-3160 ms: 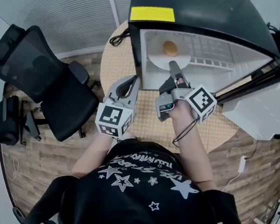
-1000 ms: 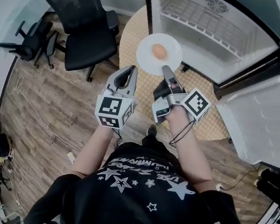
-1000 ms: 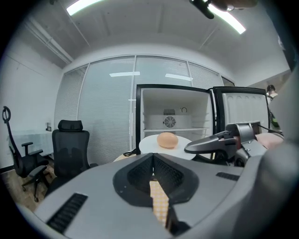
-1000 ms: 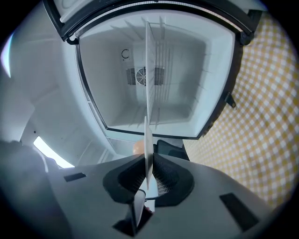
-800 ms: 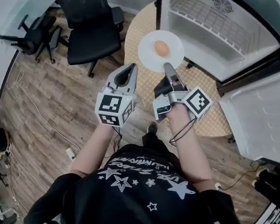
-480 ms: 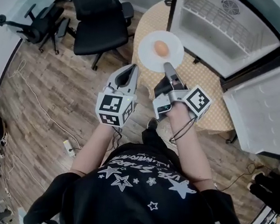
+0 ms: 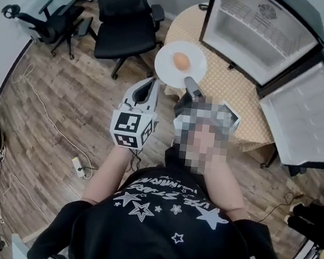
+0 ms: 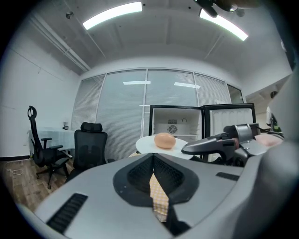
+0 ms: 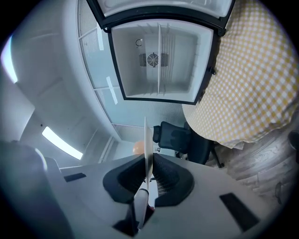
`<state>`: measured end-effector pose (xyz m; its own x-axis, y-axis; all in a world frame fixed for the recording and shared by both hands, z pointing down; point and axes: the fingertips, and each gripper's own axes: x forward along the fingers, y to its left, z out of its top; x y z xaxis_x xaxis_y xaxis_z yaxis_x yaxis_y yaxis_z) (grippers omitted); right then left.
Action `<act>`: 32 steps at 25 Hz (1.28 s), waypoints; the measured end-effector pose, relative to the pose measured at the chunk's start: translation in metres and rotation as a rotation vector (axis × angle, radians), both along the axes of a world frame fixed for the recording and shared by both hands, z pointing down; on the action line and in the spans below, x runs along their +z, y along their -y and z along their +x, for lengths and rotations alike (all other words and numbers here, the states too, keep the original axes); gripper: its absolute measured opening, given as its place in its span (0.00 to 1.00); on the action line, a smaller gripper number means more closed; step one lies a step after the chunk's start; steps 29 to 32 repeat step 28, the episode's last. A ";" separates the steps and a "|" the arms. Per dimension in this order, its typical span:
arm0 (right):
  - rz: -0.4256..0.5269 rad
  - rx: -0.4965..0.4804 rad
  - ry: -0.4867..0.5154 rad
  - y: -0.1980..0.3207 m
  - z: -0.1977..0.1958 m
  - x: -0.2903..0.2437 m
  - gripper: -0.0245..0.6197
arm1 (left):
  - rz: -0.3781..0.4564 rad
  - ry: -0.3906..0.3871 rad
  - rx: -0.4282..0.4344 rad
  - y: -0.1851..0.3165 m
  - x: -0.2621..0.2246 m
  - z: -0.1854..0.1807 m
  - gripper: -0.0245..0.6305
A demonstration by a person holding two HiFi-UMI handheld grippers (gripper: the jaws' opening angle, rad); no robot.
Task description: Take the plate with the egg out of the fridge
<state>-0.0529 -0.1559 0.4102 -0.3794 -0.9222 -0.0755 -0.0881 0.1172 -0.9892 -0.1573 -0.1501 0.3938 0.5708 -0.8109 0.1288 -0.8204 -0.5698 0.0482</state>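
A white plate (image 7: 172, 69) with a brown egg (image 7: 181, 61) on it hangs level in the air over the near edge of the checked table, outside the fridge. My right gripper (image 7: 191, 90) is shut on the plate's near rim. In the right gripper view the plate (image 9: 146, 140) runs edge-on between the jaws of the right gripper (image 9: 148, 170), with the egg (image 9: 138, 148) peeking out to its left. My left gripper (image 7: 150, 87) is beside it on the left, shut and holding nothing. The left gripper view shows the left gripper (image 8: 154, 172), the plate (image 8: 147, 144), the egg (image 8: 164, 140) and the right gripper (image 8: 212, 144).
The small fridge (image 7: 261, 27) stands open on a round table with a yellow checked cloth (image 7: 236, 88); its door (image 7: 302, 124) swings out to the right. Its inside (image 9: 159, 60) shows bare white shelves. A black office chair (image 7: 124, 23) stands left of the table on a wooden floor.
Both grippers and the plate with the egg have drawn back from the fridge, which now lies farther up and right in the head view. The right grip on the plate is unchanged.
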 end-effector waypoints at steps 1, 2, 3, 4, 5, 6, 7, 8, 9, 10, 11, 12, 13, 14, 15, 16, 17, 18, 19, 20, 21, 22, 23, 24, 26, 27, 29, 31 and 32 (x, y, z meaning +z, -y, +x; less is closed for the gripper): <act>-0.001 0.001 -0.001 -0.007 -0.002 0.000 0.12 | 0.002 -0.001 -0.001 -0.007 0.000 -0.003 0.05; 0.000 0.003 -0.003 -0.016 -0.003 0.000 0.12 | 0.005 -0.003 0.000 -0.015 -0.001 -0.005 0.04; 0.002 0.006 -0.004 -0.027 -0.004 0.000 0.12 | 0.009 -0.004 0.004 -0.025 -0.001 -0.005 0.04; 0.006 0.011 -0.004 -0.039 -0.003 -0.001 0.12 | 0.012 -0.004 0.011 -0.036 -0.002 -0.004 0.05; 0.008 0.018 -0.003 -0.050 -0.003 -0.002 0.12 | 0.015 -0.004 0.020 -0.048 -0.002 -0.003 0.04; 0.009 0.025 -0.001 -0.061 -0.002 -0.002 0.12 | 0.016 -0.005 0.029 -0.057 -0.002 -0.002 0.05; 0.008 0.034 0.000 -0.068 -0.001 -0.002 0.12 | 0.016 -0.006 0.039 -0.064 -0.002 -0.001 0.04; 0.006 0.042 -0.001 -0.074 0.000 -0.001 0.12 | 0.015 -0.006 0.048 -0.068 -0.002 0.000 0.04; 0.003 0.048 -0.002 -0.077 0.001 0.000 0.12 | 0.013 -0.006 0.058 -0.070 -0.001 0.001 0.04; -0.003 0.054 -0.005 -0.079 0.003 0.002 0.12 | 0.011 -0.005 0.065 -0.071 0.000 0.003 0.04; -0.009 0.058 -0.009 -0.082 0.005 0.003 0.12 | 0.008 -0.006 0.071 -0.072 0.001 0.005 0.04; -0.015 0.060 -0.013 -0.084 0.007 0.004 0.12 | 0.005 -0.008 0.075 -0.074 0.001 0.007 0.05; -0.019 0.061 -0.015 -0.086 0.008 0.005 0.12 | 0.005 -0.011 0.075 -0.075 0.000 0.008 0.05; -0.022 0.061 -0.018 -0.087 0.009 0.005 0.12 | 0.008 -0.013 0.074 -0.075 -0.001 0.008 0.05; -0.021 0.060 -0.021 -0.087 0.009 0.004 0.12 | 0.011 -0.016 0.071 -0.076 -0.003 0.008 0.04; -0.017 0.058 -0.024 -0.087 0.009 0.002 0.12 | 0.015 -0.019 0.069 -0.076 -0.004 0.007 0.04; -0.012 0.054 -0.025 -0.087 0.009 0.000 0.12 | 0.018 -0.020 0.066 -0.077 -0.005 0.007 0.04; -0.007 0.050 -0.026 -0.088 0.008 -0.002 0.12 | 0.019 -0.019 0.062 -0.079 -0.006 0.007 0.04; -0.002 0.044 -0.027 -0.090 0.008 -0.004 0.12 | 0.020 -0.018 0.058 -0.080 -0.006 0.006 0.04; 0.002 0.037 -0.027 -0.091 0.008 -0.006 0.12 | 0.021 -0.016 0.053 -0.082 -0.007 0.007 0.04; 0.004 0.028 -0.025 -0.092 0.008 -0.007 0.12 | 0.023 -0.013 0.048 -0.084 -0.008 0.007 0.04; 0.005 0.020 -0.022 -0.093 0.007 -0.008 0.12 | 0.025 -0.011 0.042 -0.085 -0.009 0.008 0.04; 0.004 0.012 -0.021 -0.093 0.008 -0.008 0.12 | 0.027 -0.011 0.035 -0.086 -0.010 0.008 0.04; 0.001 0.006 -0.021 -0.093 0.009 -0.008 0.12 | 0.026 -0.012 0.029 -0.086 -0.011 0.010 0.04; -0.007 -0.004 -0.022 -0.097 0.015 -0.006 0.12 | 0.019 -0.018 0.018 -0.091 -0.011 0.016 0.04; -0.012 -0.009 -0.022 -0.100 0.019 -0.005 0.12 | 0.014 -0.022 0.013 -0.095 -0.011 0.020 0.05; -0.016 -0.015 -0.022 -0.104 0.023 -0.003 0.12 | 0.009 -0.026 0.008 -0.100 -0.010 0.025 0.05; -0.016 -0.015 -0.022 -0.104 0.023 -0.003 0.12 | 0.009 -0.026 0.008 -0.100 -0.010 0.025 0.05; -0.016 -0.015 -0.022 -0.104 0.023 -0.003 0.12 | 0.009 -0.026 0.008 -0.100 -0.010 0.025 0.05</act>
